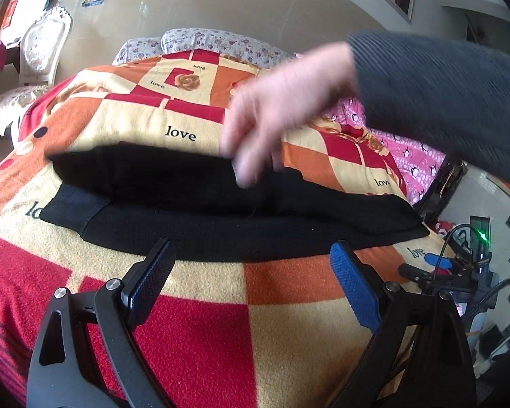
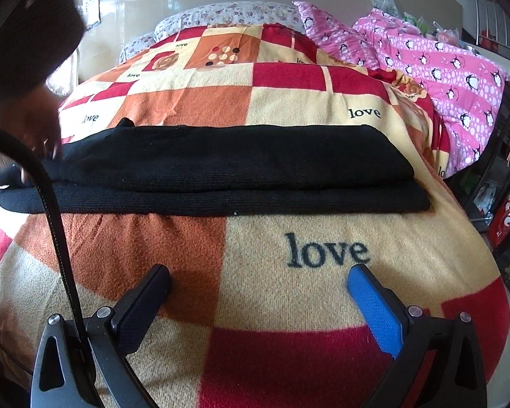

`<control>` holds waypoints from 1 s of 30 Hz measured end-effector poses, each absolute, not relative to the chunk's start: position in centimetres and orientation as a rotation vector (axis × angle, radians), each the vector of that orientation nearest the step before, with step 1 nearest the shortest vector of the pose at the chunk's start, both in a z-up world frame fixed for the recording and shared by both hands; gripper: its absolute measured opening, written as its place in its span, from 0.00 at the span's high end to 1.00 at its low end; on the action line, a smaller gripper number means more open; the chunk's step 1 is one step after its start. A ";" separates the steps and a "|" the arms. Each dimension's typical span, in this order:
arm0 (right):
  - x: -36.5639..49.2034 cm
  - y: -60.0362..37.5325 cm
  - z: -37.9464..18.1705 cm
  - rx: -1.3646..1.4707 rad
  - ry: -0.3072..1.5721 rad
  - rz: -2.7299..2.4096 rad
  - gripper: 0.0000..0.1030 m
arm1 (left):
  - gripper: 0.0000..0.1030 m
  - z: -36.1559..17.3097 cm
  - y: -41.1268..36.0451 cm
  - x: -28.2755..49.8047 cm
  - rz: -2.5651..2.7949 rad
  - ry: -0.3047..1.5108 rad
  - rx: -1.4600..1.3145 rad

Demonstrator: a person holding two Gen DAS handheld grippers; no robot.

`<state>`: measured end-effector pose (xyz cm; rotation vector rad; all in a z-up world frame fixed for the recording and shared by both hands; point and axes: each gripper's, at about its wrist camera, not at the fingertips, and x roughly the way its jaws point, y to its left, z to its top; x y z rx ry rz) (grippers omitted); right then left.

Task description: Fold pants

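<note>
Black knit pants (image 1: 221,210) lie folded in layers across a red, orange and cream "love" blanket (image 1: 193,333) on a bed. My left gripper (image 1: 251,255) is open and empty, just in front of the pants' near edge. A bare hand (image 1: 275,119) in a grey sleeve, blurred, reaches over the pants' top layer. In the right wrist view the pants (image 2: 227,173) lie as a flat folded strip, and my right gripper (image 2: 258,278) is open and empty on the blanket (image 2: 289,306), short of the pants. The right gripper's body also shows at the bed's right edge (image 1: 442,265).
A pink penguin-print quilt (image 2: 442,71) is bunched at the right of the bed. Floral pillows (image 2: 227,13) lie at the head by the wall. A white chair (image 1: 44,47) stands to the left. Shelves and clutter (image 2: 499,183) stand past the bed's right edge. A black cable (image 2: 54,224) crosses the left.
</note>
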<state>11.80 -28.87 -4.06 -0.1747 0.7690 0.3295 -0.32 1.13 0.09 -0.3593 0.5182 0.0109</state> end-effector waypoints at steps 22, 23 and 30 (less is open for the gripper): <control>11.6 -28.9 -4.1 -0.177 0.763 0.336 0.00 | 0.10 -0.5 1.2 0.4 0.025 0.519 -0.357; 11.6 -29.0 -4.1 -0.177 0.763 0.337 0.00 | 0.10 -0.6 1.3 0.4 0.026 0.520 -0.359; 11.7 -29.0 -4.2 -0.177 0.765 0.336 0.00 | 0.10 -0.7 1.2 0.6 0.032 0.545 -0.356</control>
